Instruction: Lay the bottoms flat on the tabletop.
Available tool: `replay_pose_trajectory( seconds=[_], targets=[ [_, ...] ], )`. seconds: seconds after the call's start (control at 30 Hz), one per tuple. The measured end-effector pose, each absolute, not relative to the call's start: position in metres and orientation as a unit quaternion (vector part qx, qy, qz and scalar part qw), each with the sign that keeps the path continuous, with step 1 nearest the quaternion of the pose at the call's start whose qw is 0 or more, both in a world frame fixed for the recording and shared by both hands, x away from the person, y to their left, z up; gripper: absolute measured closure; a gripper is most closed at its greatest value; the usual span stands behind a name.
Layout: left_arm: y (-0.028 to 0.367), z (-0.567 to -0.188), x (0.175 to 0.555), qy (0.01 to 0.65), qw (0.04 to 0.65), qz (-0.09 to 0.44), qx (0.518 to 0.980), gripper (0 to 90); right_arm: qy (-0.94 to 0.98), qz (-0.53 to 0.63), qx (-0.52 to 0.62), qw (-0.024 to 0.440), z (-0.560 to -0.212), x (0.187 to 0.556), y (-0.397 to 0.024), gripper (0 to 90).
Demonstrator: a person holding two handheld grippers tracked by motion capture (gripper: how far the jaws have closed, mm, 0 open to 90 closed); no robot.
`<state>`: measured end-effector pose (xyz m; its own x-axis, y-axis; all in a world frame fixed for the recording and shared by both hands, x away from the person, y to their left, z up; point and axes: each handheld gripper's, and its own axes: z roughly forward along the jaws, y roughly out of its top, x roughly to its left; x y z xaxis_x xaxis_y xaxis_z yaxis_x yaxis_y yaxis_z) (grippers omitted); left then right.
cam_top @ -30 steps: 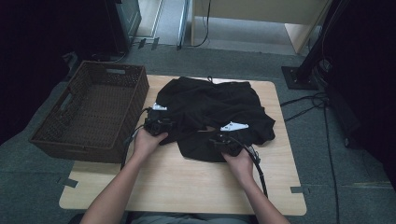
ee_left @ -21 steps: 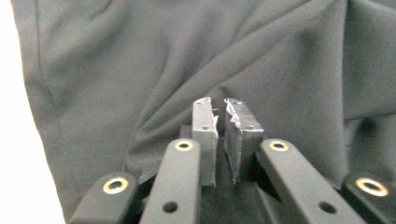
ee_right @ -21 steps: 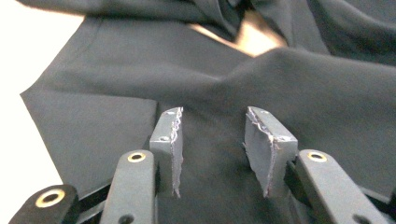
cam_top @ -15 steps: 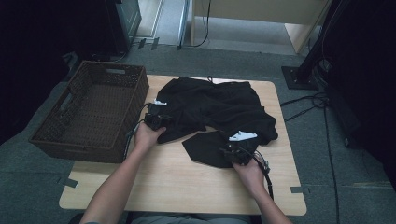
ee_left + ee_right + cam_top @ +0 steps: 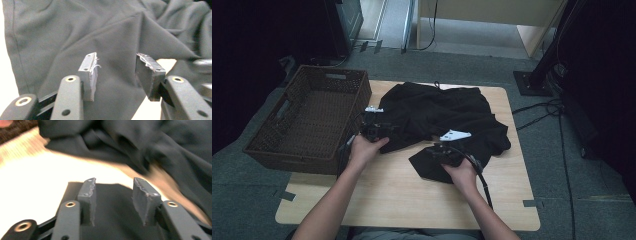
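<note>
A black garment [image 5: 442,112] lies crumpled over the far half of the wooden table [image 5: 412,200]. One flap [image 5: 427,167] reaches toward the near edge. My left gripper [image 5: 392,130] is at the garment's left edge. Its jaws have just been opening and now stand apart [image 5: 115,72], with the cloth [image 5: 75,32] beyond them and nothing between the pads. My right gripper [image 5: 434,152] hovers over the near flap. Its jaws have also just been opening [image 5: 113,195], with dark cloth [image 5: 112,217] below them and nothing pinched.
A dark brown wicker basket [image 5: 307,120] stands at the table's left edge, next to my left hand. Bare tabletop [image 5: 37,182] lies in front of the garment. Black cables and a stand base [image 5: 532,82] lie on the floor to the right.
A flap of the garment has been drawn out toward the near edge. My right hand has shifted left over it. The left hand has stayed at the garment's left edge.
</note>
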<state>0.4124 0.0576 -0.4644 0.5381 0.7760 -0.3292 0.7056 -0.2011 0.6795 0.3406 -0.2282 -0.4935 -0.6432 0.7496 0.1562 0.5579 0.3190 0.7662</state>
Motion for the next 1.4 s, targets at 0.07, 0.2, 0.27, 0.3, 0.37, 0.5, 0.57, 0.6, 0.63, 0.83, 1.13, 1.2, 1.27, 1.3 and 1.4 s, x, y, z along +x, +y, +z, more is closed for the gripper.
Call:
replay_pose_trajectory(
  seconds=[0.07,0.2,0.27,0.3,0.37,0.5,0.57,0.6,0.63,0.83,1.13,1.2,1.27,1.3,1.4],
  targets=[
    [0.060,-0.463,0.406,0.478,0.416,0.045,0.772,49.4,0.808,0.424,0.395,0.111,-0.495,0.348,-0.212,53.4],
    [0.064,-0.460,0.398,0.472,0.411,0.045,0.779,48.2,0.815,0.424,0.379,0.108,-0.497,0.360,-0.183,53.3],
    [0.064,-0.460,0.397,0.472,0.411,0.044,0.779,47.6,0.817,0.424,0.375,0.111,-0.497,0.364,-0.176,52.6],
    [0.066,-0.460,0.394,0.474,0.417,0.042,0.775,47.5,0.815,0.428,0.373,0.115,-0.496,0.368,-0.168,50.2],
    [0.068,-0.458,0.393,0.475,0.422,0.040,0.771,47.3,0.816,0.426,0.373,0.116,-0.498,0.374,-0.159,47.7],
    [0.070,-0.456,0.392,0.475,0.429,0.043,0.767,46.1,0.823,0.411,0.377,0.111,-0.507,0.382,-0.146,44.7],
    [0.070,-0.457,0.391,0.470,0.427,0.047,0.771,45.1,0.827,0.400,0.374,0.125,-0.511,0.383,-0.140,44.0],
    [0.070,-0.457,0.391,0.468,0.424,0.052,0.774,44.9,0.831,0.390,0.374,0.130,-0.513,0.382,-0.138,45.4],
    [0.070,-0.457,0.391,0.469,0.423,0.054,0.774,44.8,0.836,0.379,0.373,0.135,-0.515,0.383,-0.136,45.8],
    [0.072,-0.457,0.392,0.474,0.422,0.059,0.771,44.3,0.830,0.383,0.385,0.130,-0.515,0.380,-0.141,84.3],
    [0.070,-0.462,0.393,0.477,0.412,0.065,0.774,44.4,0.834,0.408,0.368,0.058,-0.499,0.329,-0.156,89.6],
    [0.070,-0.463,0.393,0.477,0.412,0.067,0.774,44.4,0.838,0.409,0.357,0.056,-0.498,0.314,-0.157,89.5],
    [0.070,-0.463,0.392,0.477,0.413,0.068,0.773,44.4,0.837,0.415,0.352,0.052,-0.497,0.304,-0.158,89.5],
    [0.070,-0.464,0.392,0.477,0.414,0.069,0.772,44.4,0.837,0.418,0.350,0.049,-0.496,0.297,-0.157,89.5],
    [0.069,-0.465,0.393,0.477,0.413,0.067,0.773,44.3,0.841,0.418,0.340,0.040,-0.497,0.280,-0.156,89.5]
  ],
)
